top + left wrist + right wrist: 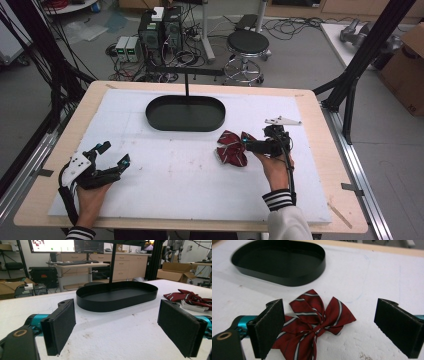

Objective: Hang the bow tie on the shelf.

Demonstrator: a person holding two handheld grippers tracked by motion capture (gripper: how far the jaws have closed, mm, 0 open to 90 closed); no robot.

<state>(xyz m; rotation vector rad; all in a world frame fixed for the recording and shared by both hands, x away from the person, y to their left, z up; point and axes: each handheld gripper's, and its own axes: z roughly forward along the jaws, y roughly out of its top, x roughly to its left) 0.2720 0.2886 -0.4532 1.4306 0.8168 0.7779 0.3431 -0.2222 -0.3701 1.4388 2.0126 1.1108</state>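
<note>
Where right tongs [329, 327] spread, bow tie [314, 322] half-hidden

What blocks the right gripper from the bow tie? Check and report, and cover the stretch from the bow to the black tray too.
Nothing visible does. The right gripper hangs open right over the red striped bow tie, jaws either side of it. Between the bow and the black oval tray lies bare white table cover. The left gripper sits far off.

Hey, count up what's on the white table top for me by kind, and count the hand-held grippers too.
Red striped bow tie: 1
Black oval tray: 1
Hand-held grippers: 2, the left hand-held gripper and the right hand-held gripper, both with jaws apart
Total: 4
</note>
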